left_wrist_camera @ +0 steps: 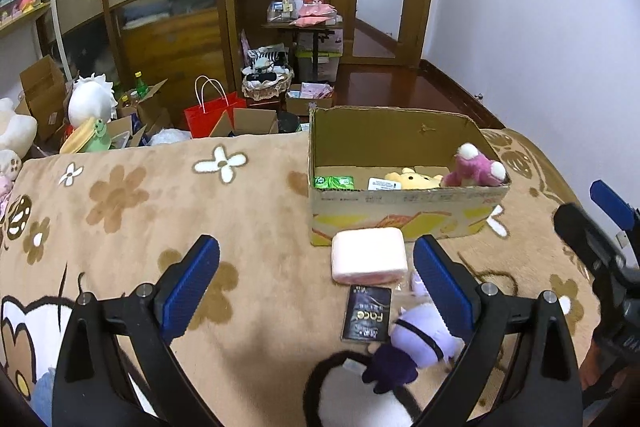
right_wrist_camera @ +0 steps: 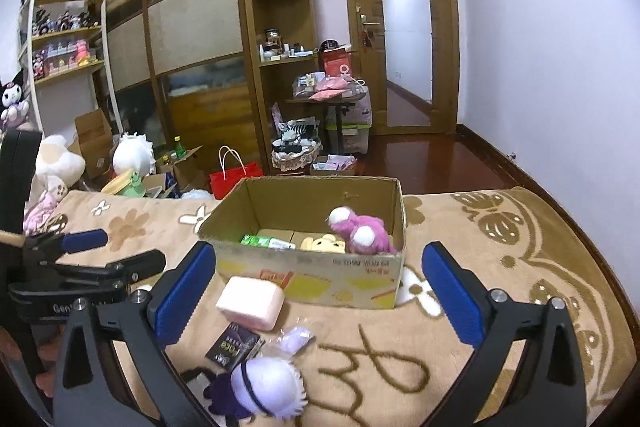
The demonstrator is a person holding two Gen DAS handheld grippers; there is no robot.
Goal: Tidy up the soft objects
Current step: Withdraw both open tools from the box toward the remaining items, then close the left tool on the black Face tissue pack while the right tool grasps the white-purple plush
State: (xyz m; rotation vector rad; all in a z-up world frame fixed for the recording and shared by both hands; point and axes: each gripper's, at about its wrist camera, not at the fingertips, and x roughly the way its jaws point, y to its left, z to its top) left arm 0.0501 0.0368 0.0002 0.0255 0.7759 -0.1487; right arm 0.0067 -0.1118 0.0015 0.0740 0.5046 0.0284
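The left gripper [left_wrist_camera: 316, 287], a black frame with blue ribbed pads, is seen with its jaws spread wide and nothing pressed between them. The right gripper [right_wrist_camera: 320, 301], of the same make, is likewise held wide apart and empty, above the tan plush blanket with brown flowers [right_wrist_camera: 500, 307].

Nearest on the blanket, a lilac and dark purple plush doll [right_wrist_camera: 262, 387] is found lying on its side, below the jaws of both grippers and not touched by any pad in view. Just beside its head a black glossy packet printed with pale lettering [left_wrist_camera: 367, 313] is laid flat, and a small pale purple item in clear wrap [right_wrist_camera: 294, 341] is seen next to it. Just beyond the packet a pale pink rounded rectangular soft block [left_wrist_camera: 369, 261] is placed, close against the front wall of a brown open cardboard box with yellow print [left_wrist_camera: 404, 215].

Inside the box a pink plush bear with white paws [right_wrist_camera: 362, 233] is propped at the right end, with a yellow plush toy [right_wrist_camera: 324, 243] beside it and a green printed pack [left_wrist_camera: 334, 182] at the left end.

Behind the blanket's far edge a red paper bag with white handles [left_wrist_camera: 212, 113] and a white fluffy plush [left_wrist_camera: 90, 101] are seen among open cartons on the floor. Farther off, a brown wooden wardrobe [right_wrist_camera: 192, 39] and an open wooden door [right_wrist_camera: 404, 35] are visible.
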